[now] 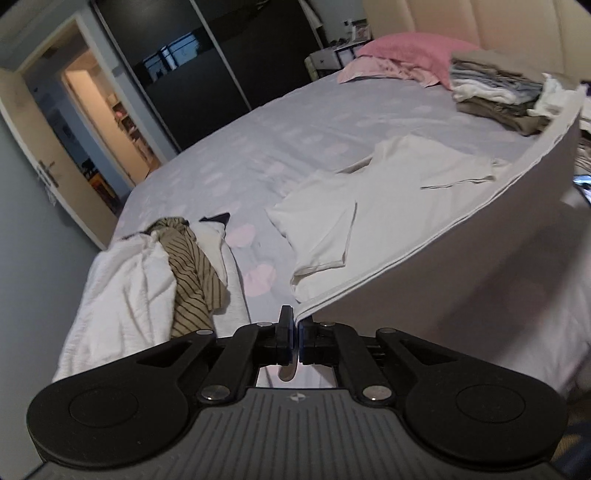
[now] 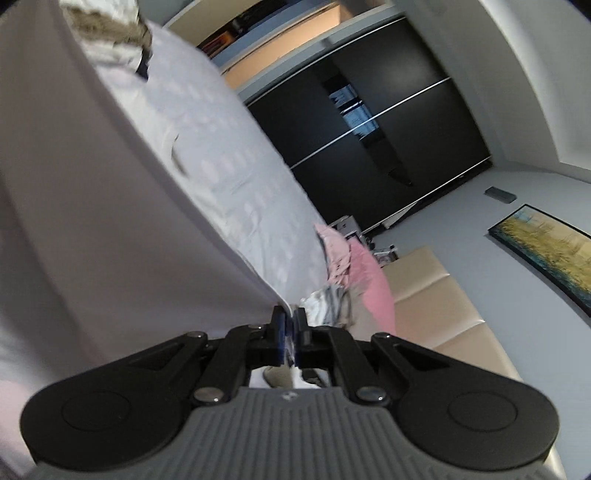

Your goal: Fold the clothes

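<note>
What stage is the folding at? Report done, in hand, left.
Done: a stack of folded grey, white and olive clothes by the pink pillow. In hand: the left gripper and right gripper each pinch the hem of a white T-shirt, lifting it. Left: that shirt and the crumpled pile of white and striped garments.

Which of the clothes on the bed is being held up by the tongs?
The white T-shirt: its hem is pinched in the left tongs and right tongs, unlike the crumpled heap or folded stack.

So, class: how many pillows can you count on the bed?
2: a darker pink pillow by the headboard, lying on a paler pink pillow. More may be hidden behind the folded stack.
</note>
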`<state>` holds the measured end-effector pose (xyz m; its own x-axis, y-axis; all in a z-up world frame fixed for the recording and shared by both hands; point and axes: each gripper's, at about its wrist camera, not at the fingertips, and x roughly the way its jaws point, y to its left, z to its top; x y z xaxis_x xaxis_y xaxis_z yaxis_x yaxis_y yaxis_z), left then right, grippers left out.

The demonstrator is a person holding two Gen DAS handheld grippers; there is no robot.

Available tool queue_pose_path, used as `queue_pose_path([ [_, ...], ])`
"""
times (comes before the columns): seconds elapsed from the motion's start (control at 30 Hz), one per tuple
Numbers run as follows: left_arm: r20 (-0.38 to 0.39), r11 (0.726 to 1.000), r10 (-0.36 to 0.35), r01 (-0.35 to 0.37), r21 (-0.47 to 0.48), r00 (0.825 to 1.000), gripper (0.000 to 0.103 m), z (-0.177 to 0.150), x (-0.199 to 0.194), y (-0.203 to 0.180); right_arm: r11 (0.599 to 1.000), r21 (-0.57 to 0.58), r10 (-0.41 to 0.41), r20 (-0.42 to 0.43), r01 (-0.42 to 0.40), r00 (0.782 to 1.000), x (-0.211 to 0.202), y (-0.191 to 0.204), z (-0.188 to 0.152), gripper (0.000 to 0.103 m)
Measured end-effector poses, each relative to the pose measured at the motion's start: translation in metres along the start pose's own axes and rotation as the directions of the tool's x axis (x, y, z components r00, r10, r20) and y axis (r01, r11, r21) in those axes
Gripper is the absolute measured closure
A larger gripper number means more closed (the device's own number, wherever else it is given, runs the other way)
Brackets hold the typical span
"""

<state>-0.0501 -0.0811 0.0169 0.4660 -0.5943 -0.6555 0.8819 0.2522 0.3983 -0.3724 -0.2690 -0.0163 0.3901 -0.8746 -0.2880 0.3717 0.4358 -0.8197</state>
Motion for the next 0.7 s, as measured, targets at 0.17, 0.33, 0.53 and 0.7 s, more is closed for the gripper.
queue_pose_path([
  [0.17, 0.055, 0.999, 0.019, -0.02, 0.03, 0.998, 0.102, 0.002, -0.031, 0.0, 0.999, -0.032, -0.022, 0.025, 0.023, 0.999, -0.04, -0.016, 0.002, 0.099],
  [0.33, 0.085, 0.997, 0.037, -0.043, 0.071, 0.996, 0.102, 0.021, -0.026, 0.003, 0.998, -0.047, -0.048, 0.032, 0.049, 0.998, -0.039, -0.023, 0.014, 0.099],
  [0.53, 0.063, 0.993, 0.063, -0.069, 0.091, 0.996, 0.102, 0.06, 0.013, 0.026, 0.998, -0.044, -0.053, 0.023, 0.054, 0.998, 0.003, -0.037, 0.038, 0.099],
  [0.7, 0.048, 0.988, 0.094, -0.1, 0.122, 0.994, 0.102, 0.1, 0.059, 0.043, 0.999, -0.012, -0.032, -0.001, 0.032, 0.999, 0.065, -0.058, 0.069, 0.099],
])
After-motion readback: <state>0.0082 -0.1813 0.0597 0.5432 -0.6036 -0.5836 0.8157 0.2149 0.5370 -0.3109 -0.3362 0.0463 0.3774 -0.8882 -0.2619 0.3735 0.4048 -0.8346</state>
